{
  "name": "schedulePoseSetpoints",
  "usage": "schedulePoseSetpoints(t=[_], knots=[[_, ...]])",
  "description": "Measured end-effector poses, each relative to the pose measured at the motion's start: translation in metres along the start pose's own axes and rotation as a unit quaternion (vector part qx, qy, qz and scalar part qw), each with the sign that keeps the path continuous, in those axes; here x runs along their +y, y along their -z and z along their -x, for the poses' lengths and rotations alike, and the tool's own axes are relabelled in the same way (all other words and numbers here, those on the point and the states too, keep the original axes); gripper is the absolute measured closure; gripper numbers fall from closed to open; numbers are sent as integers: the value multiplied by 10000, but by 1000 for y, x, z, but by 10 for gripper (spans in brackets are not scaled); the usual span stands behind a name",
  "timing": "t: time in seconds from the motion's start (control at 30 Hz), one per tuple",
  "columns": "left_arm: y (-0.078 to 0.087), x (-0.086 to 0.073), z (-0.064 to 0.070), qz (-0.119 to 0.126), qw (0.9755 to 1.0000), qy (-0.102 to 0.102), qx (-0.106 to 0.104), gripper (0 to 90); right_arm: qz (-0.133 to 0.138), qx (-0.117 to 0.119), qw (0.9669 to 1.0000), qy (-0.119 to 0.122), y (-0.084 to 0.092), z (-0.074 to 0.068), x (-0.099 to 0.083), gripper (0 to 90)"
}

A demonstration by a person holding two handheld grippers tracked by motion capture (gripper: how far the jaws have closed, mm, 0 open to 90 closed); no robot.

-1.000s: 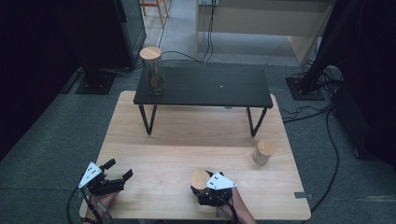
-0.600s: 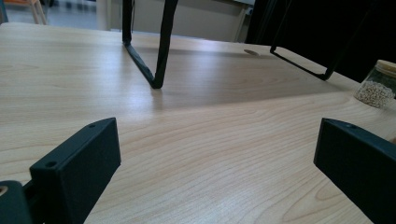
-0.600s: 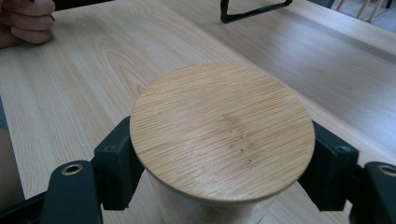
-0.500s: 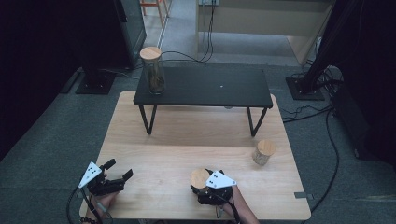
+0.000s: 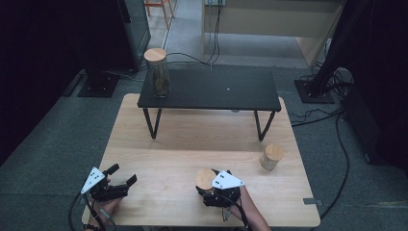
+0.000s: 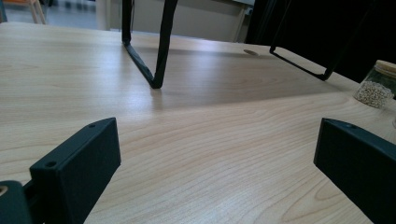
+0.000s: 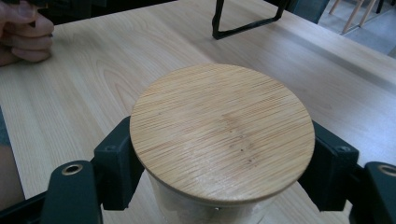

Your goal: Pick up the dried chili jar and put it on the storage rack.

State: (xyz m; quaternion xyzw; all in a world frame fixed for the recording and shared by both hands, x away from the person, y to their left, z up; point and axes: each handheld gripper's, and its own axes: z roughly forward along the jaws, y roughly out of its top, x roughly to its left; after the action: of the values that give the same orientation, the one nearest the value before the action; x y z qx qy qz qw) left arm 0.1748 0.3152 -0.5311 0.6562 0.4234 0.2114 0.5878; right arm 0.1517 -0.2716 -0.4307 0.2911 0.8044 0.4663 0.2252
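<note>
Three bamboo-lidded jars point(image 5: 157, 72) point(image 5: 205, 179) point(image 5: 272, 157), one black bench point(image 5: 210, 90), one wooden table point(image 5: 168, 159), two hand-held grippers point(image 5: 122, 176) point(image 5: 206, 186).

Open wood of the desk point(image 5: 183, 144) runs between the front edge and the black raised shelf point(image 5: 211, 89), giving a broad passage across its middle. The shelf's two wire leg frames point(image 5: 151, 122) stand at left and right, with a free gap under the shelf between them. A small lidded jar point(image 5: 272, 157) stands near the right edge, just in front of the right frame. On the shelf, a tall jar point(image 5: 158, 72) occupies the left end; the rest is bare.
</note>
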Motion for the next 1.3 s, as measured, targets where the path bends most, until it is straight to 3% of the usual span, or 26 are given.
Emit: schedulePoseSetpoints(t=[1.3], knots=[[1,-2,-1,53,10000,19,-23,13,-52,-224,9997,30,25,15,78,258]])
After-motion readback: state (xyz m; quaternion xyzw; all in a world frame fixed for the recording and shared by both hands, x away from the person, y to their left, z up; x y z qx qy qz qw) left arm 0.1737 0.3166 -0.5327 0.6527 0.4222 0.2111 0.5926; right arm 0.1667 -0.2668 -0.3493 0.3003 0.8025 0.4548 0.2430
